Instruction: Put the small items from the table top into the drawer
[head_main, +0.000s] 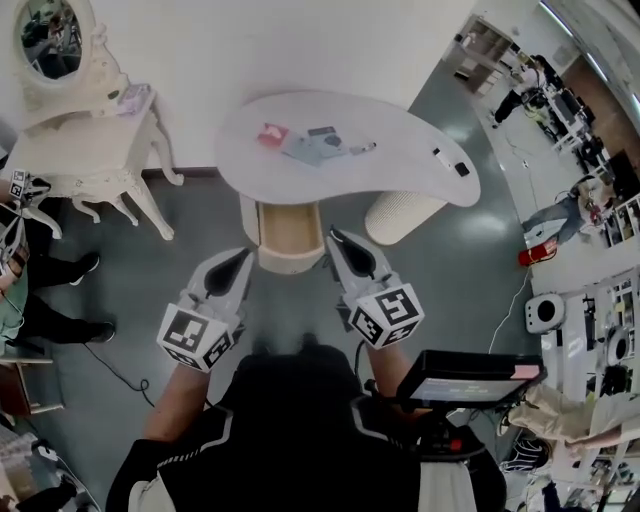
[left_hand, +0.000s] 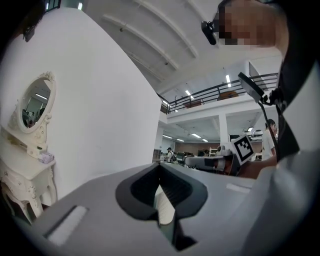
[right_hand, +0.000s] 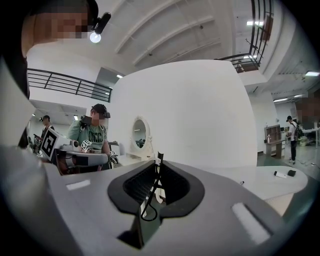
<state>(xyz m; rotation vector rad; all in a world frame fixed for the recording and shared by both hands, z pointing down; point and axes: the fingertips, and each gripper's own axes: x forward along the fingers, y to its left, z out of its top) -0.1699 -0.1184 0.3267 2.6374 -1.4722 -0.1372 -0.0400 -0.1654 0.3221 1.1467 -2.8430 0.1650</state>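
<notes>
The right gripper (right_hand: 158, 162) has its fingers drawn almost together on a thin black wire loop (right_hand: 154, 182). Looking along those fingers, the wire stands upright in the seam between them. The loop hangs at the low end, back toward the gripper's body, and a small dark tab at the other end pokes out just past the fingertips. Its long axis runs with the seam, not across it. The left gripper (head_main: 243, 254) is alongside with its fingertips meeting and nothing held between them.

Both grippers point level toward the white curved worktop (head_main: 400, 120), well apart from it across the grey floor. More small items lie on the worktop. A red packet (head_main: 271, 134) is just beside a blue-grey booklet (head_main: 310, 148), and a pen (head_main: 362, 148) next to that lies roughly along the worktop's length. A white piece (head_main: 440, 155) and a black piece (head_main: 461, 169) are near the right end. The wooden drawer unit (head_main: 290, 235) sits under the worktop, between the two grippers' tips.
</notes>
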